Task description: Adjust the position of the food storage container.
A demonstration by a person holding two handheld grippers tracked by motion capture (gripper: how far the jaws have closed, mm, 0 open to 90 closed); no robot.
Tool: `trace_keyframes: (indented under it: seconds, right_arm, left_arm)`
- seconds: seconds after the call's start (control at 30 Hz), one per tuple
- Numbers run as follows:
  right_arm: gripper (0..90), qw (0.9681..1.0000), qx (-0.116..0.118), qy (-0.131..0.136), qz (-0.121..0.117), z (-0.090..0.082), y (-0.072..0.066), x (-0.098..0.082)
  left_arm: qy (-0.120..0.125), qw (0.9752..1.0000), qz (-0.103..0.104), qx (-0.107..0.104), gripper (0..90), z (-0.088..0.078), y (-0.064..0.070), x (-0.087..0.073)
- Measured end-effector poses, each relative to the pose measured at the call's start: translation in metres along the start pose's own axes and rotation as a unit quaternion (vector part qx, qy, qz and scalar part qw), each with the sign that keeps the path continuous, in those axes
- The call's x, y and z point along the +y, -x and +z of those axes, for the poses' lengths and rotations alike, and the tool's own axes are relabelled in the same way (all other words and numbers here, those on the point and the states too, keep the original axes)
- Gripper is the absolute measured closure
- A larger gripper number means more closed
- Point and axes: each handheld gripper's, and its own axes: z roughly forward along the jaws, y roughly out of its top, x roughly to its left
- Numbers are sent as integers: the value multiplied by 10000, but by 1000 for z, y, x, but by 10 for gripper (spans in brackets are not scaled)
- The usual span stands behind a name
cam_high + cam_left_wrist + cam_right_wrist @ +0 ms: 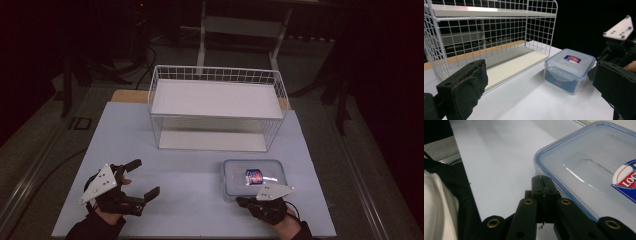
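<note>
A clear plastic container (240, 172) with a blue-rimmed lid and a red-and-blue label sits on the pale table at the front right. My right gripper (241, 201) is at its near left corner. In the right gripper view the jaws (541, 181) are pressed together, tips against the lid's rim (554, 180), nothing visible between them. My left gripper (145, 177) rests at the front left with its jaws wide apart and empty. In the left gripper view it (539, 87) faces the container (570, 67) across bare table.
A white wire rack (217, 116) with two shelves stands at the back middle of the table (190, 170), its open front toward me; its mesh wall (499, 37) is near the left gripper. The surroundings are dark.
</note>
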Motion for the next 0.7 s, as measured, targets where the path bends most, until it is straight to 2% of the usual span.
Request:
trace_keyframes:
  seconds: [0.07,0.2,0.23,0.27,0.3,0.33,0.37,0.4,0.47,0.5,0.63,0.67,0.7]
  right_arm:
    - [900,10000,-34,-41,-72,2,1,1]
    - [900,10000,-51,42,52,0,3,3]
    - [900,9997,-118,207,110,-9,7,5]
    - [900,9997,-118,207,110,-9,7,5]
    - [900,9993,-259,242,128,-16,10,6]
    - [900,9993,-259,242,128,-16,10,6]
    - [900,9986,-392,322,174,-23,15,6]
    - [900,9945,-870,473,355,-45,33,2]
    - [900,9903,-1243,465,422,-59,45,-3]
    - [900,9903,-1243,465,422,-59,45,-3]
    - [900,9806,-1808,399,643,-78,69,-17]
    - [900,9768,-1980,337,739,-82,79,-24]
    - [900,9768,-1980,337,739,-82,79,-24]
  left_arm:
    - [-17,10000,29,-28,0,1,1,0]
    - [-53,10000,73,-24,0,1,1,-1]
    - [-54,10000,65,-21,0,1,1,-1]
    - [-52,10000,59,-17,0,1,1,-1]
    - [-46,10000,58,-11,0,1,1,0]
    - [-46,10000,58,-11,0,1,1,0]
    - [-42,10000,58,-7,0,1,1,0]
    - [-36,10000,62,9,0,0,0,0]
    - [-35,10000,49,9,0,0,0,-1]
    - [-35,10000,33,11,0,0,0,-1]
    - [-40,10000,26,20,0,1,0,-1]
    - [-40,10000,28,23,0,1,0,-1]
    - [-38,10000,24,27,0,1,-1,-1]
